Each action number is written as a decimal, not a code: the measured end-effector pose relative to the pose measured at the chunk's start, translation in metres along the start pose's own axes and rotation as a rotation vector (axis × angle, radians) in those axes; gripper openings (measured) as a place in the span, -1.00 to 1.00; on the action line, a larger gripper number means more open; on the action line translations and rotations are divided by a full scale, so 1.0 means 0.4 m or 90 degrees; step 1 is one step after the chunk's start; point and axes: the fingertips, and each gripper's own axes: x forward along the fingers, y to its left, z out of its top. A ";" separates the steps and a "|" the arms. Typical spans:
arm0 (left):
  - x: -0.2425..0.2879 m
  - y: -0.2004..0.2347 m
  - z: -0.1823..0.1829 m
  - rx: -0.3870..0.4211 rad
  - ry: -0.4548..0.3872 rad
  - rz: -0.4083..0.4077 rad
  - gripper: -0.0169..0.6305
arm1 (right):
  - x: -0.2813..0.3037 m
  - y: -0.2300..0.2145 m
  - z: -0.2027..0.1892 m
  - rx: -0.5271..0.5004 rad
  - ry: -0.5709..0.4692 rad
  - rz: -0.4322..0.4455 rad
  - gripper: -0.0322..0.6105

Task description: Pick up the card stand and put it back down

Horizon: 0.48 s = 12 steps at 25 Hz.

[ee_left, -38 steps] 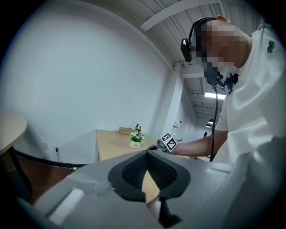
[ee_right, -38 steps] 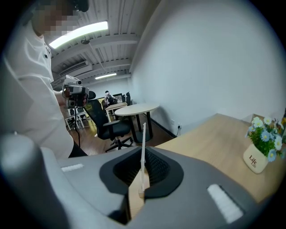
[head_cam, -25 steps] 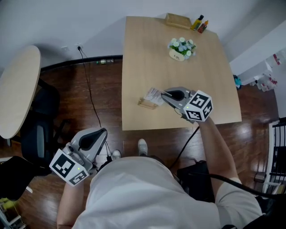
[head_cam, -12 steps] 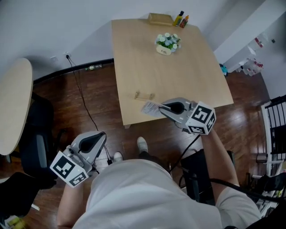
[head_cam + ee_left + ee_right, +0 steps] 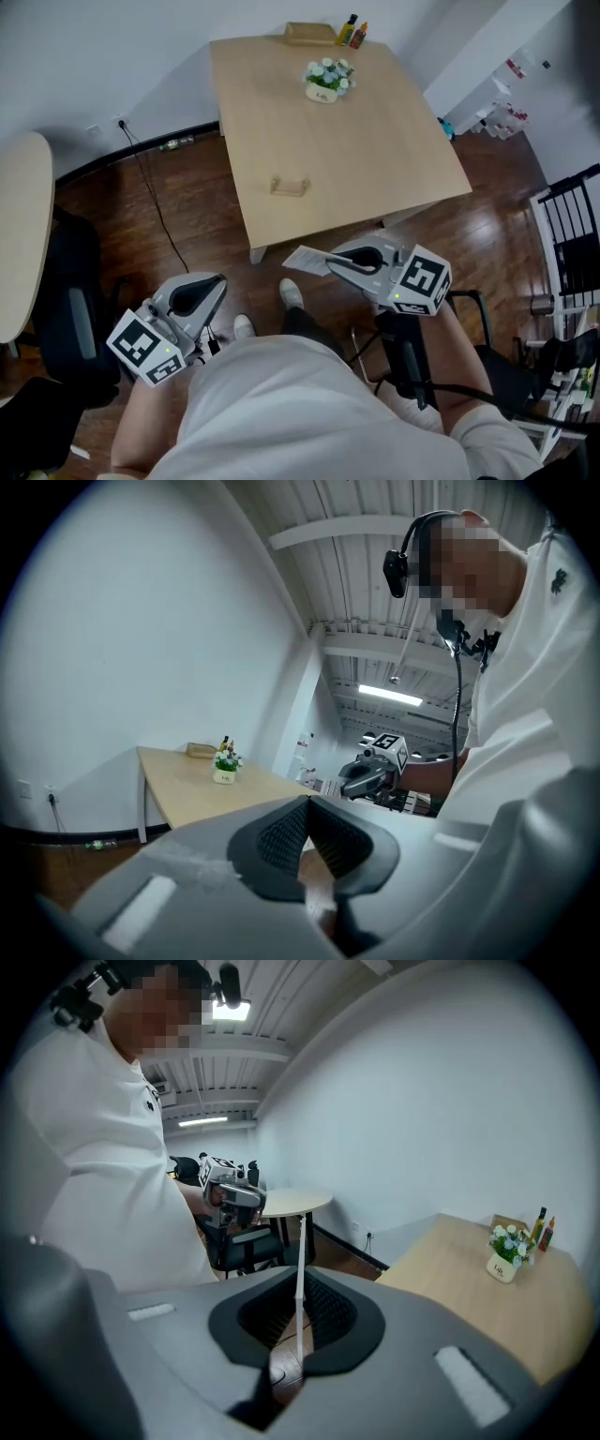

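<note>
The wooden card stand [image 5: 289, 186] lies on the light wood table [image 5: 375, 159], near its front left edge, with no card in it. My right gripper [image 5: 331, 266] hovers over the floor in front of the table, shut on a white card [image 5: 305, 260]. In the right gripper view the card [image 5: 299, 1241] stands edge-on between the pads of that gripper [image 5: 298, 1286]. My left gripper [image 5: 217, 282] hangs low at the left beside the person's body. Its pads meet with nothing between them [image 5: 307, 810].
A small flower pot [image 5: 322, 80], a wooden box [image 5: 310, 33] and two bottles [image 5: 352, 33] stand at the table's far side. A round table [image 5: 19, 234] and a black chair [image 5: 75, 291] are at the left, a cable [image 5: 155, 211] on the floor, a black rack [image 5: 572, 225] at the right.
The right gripper has pulled the white card out of the stand and back off the table. The person has stepped away from the table. The stand stays where it was.
</note>
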 end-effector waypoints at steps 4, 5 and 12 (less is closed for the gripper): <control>-0.006 -0.021 -0.007 0.006 0.003 -0.016 -0.94 | -0.015 0.061 0.007 0.003 -0.008 0.000 -0.84; -0.008 -0.022 -0.009 0.007 0.005 -0.017 -0.94 | -0.018 0.071 0.010 0.002 -0.011 -0.001 -0.84; -0.021 -0.030 -0.019 0.000 0.012 -0.018 -0.95 | -0.034 0.106 0.007 0.014 -0.017 -0.009 -0.84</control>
